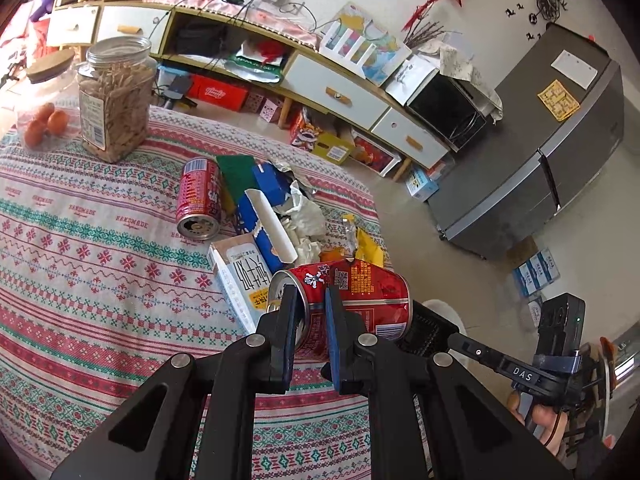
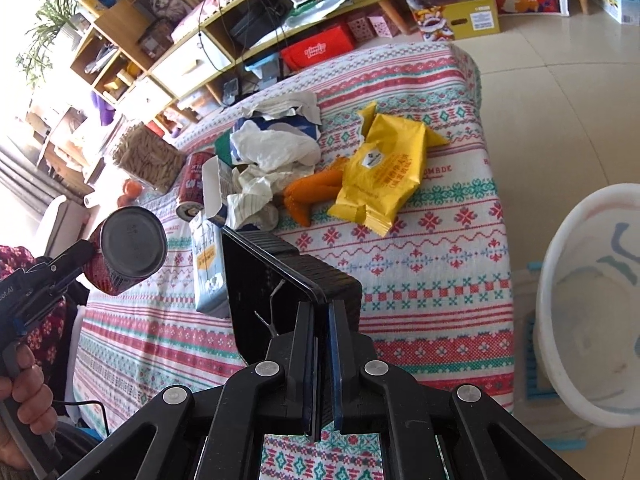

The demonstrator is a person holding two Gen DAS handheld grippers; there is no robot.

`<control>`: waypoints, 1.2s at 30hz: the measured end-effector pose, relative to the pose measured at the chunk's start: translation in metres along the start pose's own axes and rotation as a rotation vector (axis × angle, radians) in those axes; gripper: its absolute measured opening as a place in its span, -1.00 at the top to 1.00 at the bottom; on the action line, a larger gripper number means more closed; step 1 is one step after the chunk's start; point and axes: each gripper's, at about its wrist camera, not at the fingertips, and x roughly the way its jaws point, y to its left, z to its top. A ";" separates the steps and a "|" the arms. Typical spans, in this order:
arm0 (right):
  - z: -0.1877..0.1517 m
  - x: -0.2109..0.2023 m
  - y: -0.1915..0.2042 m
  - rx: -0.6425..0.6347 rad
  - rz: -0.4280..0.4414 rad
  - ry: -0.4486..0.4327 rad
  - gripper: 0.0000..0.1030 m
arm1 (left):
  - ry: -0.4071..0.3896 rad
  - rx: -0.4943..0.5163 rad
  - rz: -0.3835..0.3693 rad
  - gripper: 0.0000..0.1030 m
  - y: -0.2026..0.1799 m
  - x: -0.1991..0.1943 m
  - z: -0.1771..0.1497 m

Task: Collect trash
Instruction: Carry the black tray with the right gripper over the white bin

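My left gripper (image 1: 311, 294) is shut on a red drink can (image 1: 360, 296), which lies sideways in the air over the table's edge. The right wrist view shows that can's base (image 2: 132, 246) at the left. My right gripper (image 2: 320, 310) is shut on the edge of a black ribbed container (image 2: 256, 292) held above the patterned tablecloth (image 2: 440, 264). A heap of trash lies behind: a second red can (image 1: 199, 200), a milk carton (image 1: 240, 280), crumpled paper (image 2: 276, 146), a yellow wrapper (image 2: 384, 176) and an orange scrap (image 2: 316, 192).
A white bucket (image 2: 580, 320) stands on the floor right of the table. A jar of biscuit sticks (image 1: 114, 96) and some oranges (image 1: 40, 124) sit at the table's far left. Low cabinets (image 1: 340, 88) and a grey fridge (image 1: 540, 152) line the wall.
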 end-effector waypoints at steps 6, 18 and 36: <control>0.003 -0.040 -0.008 -0.005 -0.016 -0.088 0.91 | 0.010 0.034 -0.027 0.73 -0.022 0.008 -0.005; 0.004 -0.115 -0.088 0.172 -0.185 -0.240 0.90 | 0.100 0.185 -0.106 0.73 -0.115 0.064 -0.031; 0.007 -0.117 -0.136 0.110 -0.700 -0.231 0.90 | 0.312 0.497 0.078 0.71 -0.260 0.249 -0.100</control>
